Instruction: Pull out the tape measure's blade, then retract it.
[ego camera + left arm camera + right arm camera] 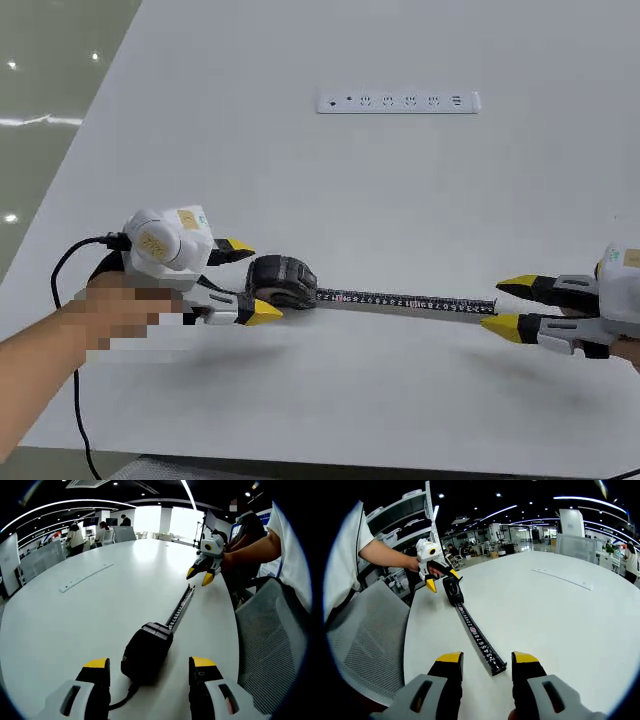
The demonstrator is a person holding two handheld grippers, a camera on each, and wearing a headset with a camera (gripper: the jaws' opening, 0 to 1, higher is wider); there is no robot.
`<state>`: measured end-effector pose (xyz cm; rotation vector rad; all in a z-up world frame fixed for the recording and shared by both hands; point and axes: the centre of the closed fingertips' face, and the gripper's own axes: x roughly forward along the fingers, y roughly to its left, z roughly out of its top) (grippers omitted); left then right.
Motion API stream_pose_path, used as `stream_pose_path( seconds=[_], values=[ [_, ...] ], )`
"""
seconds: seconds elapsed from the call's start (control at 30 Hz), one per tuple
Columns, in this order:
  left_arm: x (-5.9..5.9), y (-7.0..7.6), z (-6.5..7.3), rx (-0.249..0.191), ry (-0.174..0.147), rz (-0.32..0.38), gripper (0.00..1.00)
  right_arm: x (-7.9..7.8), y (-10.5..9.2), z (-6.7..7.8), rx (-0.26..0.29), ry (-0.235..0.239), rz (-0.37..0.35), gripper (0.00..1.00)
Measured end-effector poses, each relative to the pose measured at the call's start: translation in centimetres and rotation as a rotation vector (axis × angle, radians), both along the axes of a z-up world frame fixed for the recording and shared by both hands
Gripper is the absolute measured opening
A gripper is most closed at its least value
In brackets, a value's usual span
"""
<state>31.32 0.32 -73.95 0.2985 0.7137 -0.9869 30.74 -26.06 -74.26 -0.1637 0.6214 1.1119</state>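
Our left gripper [252, 280] stands wide open astride the tape case [283, 280], with a gap showing on each side in the left gripper view, so it grips nothing. The case lies on the white table [300, 150], and from it the blade [405, 300] runs out to our right. Its hooked end lies between the tips of the right gripper [508, 305], whose jaws are also apart and off the blade. Well beyond lies a power strip [400, 101].
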Motion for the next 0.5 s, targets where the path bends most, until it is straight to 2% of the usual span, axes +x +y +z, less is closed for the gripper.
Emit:
stream_pose_path(
  seconds=[0.17, 0.33, 0.5],
  values=[
    [-0.3, 0.4, 0.7, -0.016, -0.005, 0.035, 0.62, -0.4, 0.1, 0.6, -0.011, -0.006, -0.008, 0.39],
    [-0.4, 0.8, 1.4, -0.054, 0.001, 0.090, 0.65, -0.8, 0.1, 1.1, -0.008, -0.003, -0.026, 0.45],
    [-1.0, 1.1, 1.8, -0.062, 0.003, 0.118, 0.68, -1.4, -0.1, 1.4, -0.014, -0.006, -0.042, 0.48]
  ],
)
